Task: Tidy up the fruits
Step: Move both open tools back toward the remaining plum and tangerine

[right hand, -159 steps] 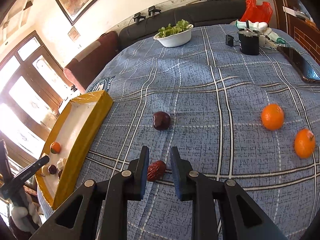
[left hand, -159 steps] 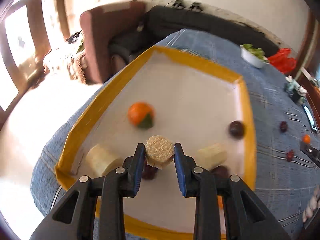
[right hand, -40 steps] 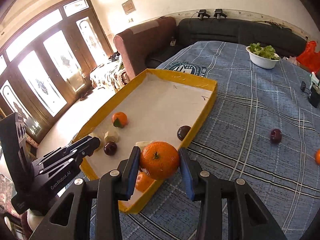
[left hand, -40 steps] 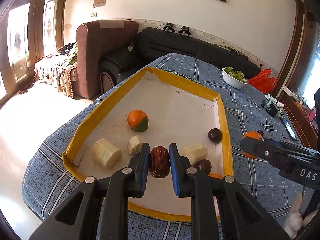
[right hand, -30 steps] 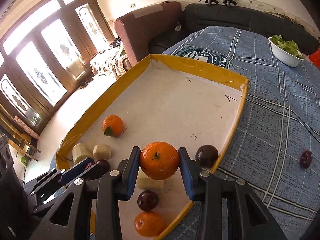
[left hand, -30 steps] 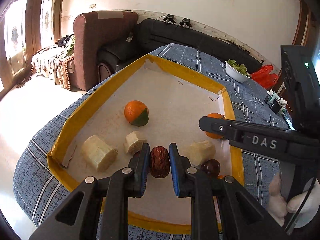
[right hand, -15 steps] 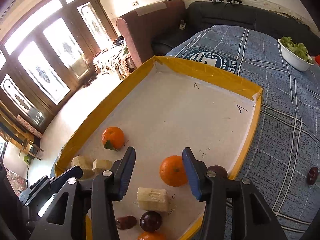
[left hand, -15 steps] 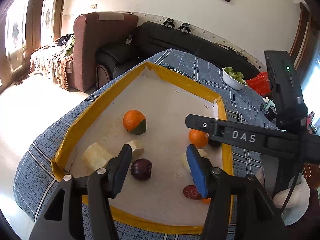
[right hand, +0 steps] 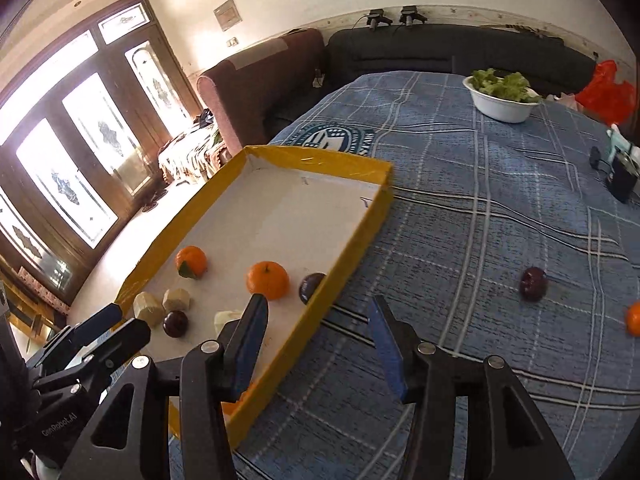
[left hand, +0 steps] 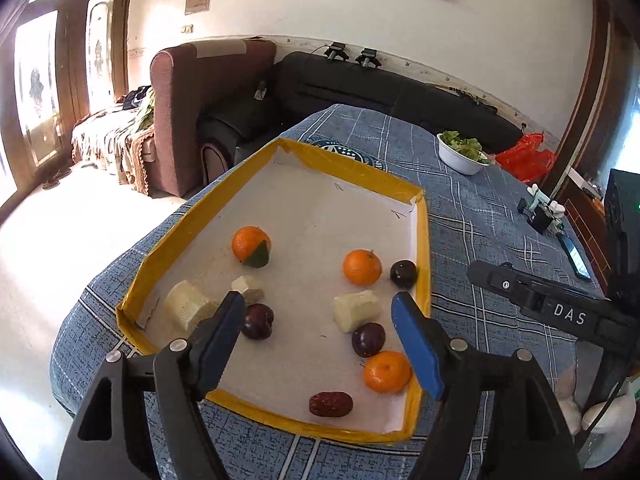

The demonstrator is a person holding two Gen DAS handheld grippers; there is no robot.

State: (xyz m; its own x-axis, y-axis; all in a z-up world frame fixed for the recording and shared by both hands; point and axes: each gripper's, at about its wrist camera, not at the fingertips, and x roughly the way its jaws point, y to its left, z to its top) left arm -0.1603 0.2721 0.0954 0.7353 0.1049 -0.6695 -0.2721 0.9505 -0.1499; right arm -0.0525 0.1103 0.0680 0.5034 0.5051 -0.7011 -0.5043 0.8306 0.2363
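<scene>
Landmark: the yellow-rimmed tray [left hand: 423,240] on the blue plaid tablecloth [right hand: 480,208].

Left gripper [left hand: 320,320]: jaws have just been opening and stand wide apart above the near end of the tray, with nothing between the pads. Right gripper [right hand: 318,332]: jaws have also just been opening, apart and empty, positioned over the tray's right rim and the cloth beside it.

Contents of the tray, as shown in the left wrist view:
- Orange with a green leaf [left hand: 252,246], left of centre.
- Second orange [left hand: 362,267] toward the right wall, with a dark plum [left hand: 404,273] just beside it at the rim.
- Three pale cut chunks: a large chunk [left hand: 186,310] in the near-left corner, a small chunk [left hand: 249,289] next to it, and a third chunk [left hand: 356,311] right of centre.
- Plum [left hand: 258,321] just beside the left jaw.
- Another plum [left hand: 368,339] touching the third chunk's near side.
- Third orange [left hand: 387,372] and a red date [left hand: 331,404] near the front-right corner.

Outside the tray, to its right on the cloth: a loose plum [right hand: 533,284] and, at the frame edge, part of an orange fruit [right hand: 634,319]. Both lie well apart from the tray.

Beyond the tray's far end: a white bowl of greens [right hand: 502,98] and a red bag [right hand: 606,94]. A brown armchair [left hand: 208,108] and a black sofa [left hand: 360,92] stand behind the table.
</scene>
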